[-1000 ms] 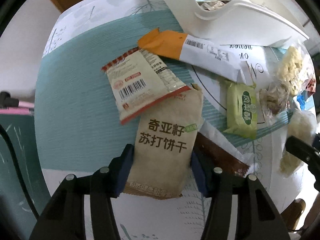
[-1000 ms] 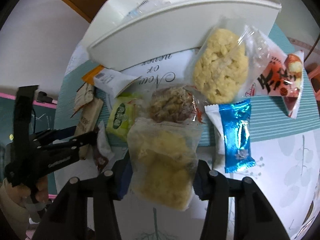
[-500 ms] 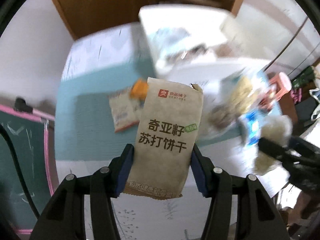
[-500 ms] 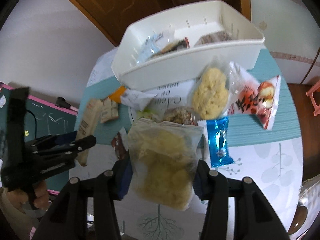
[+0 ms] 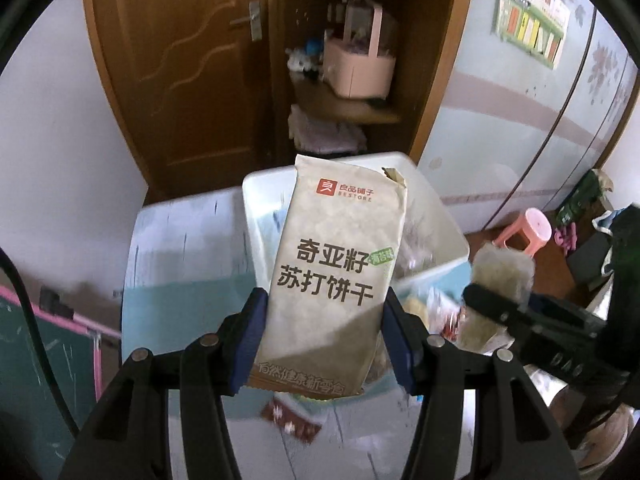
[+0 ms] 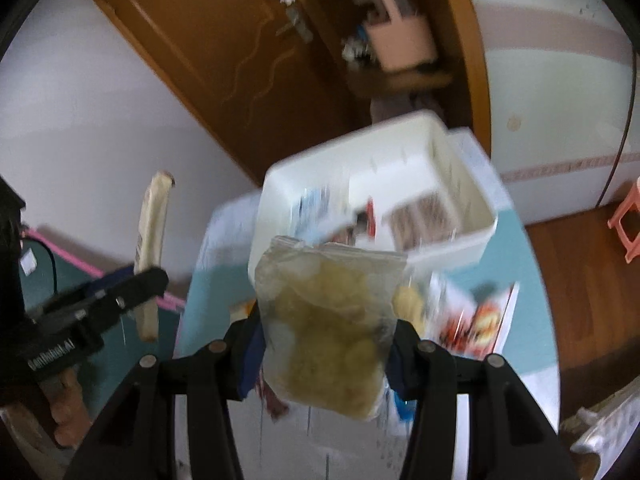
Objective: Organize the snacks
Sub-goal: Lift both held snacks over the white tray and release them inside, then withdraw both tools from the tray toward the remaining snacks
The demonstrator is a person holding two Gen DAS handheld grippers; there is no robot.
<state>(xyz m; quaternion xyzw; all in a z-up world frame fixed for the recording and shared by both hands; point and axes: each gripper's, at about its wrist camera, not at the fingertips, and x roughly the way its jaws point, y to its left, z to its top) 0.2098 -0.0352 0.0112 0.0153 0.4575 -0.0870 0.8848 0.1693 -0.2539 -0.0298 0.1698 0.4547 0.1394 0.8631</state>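
My left gripper is shut on a tan cracker packet with dark Chinese lettering, held upright high above the table. My right gripper is shut on a clear bag of pale yellow snack, also lifted. Beyond both stands a white plastic bin with several packets inside; the cracker packet hides part of the bin in the left wrist view. The right gripper with its bag shows at the right of the left wrist view; the left gripper's packet shows edge-on at the left of the right wrist view.
A round table with a teal and white cloth holds more packets, among them a red and white one near the bin. A wooden door, corner shelves with a pink box, and a pink stool stand behind.
Both grippers have risen well above the table with their packets and tipped upward, so the door and shelves come into view. The bin now looks smaller and lies below.
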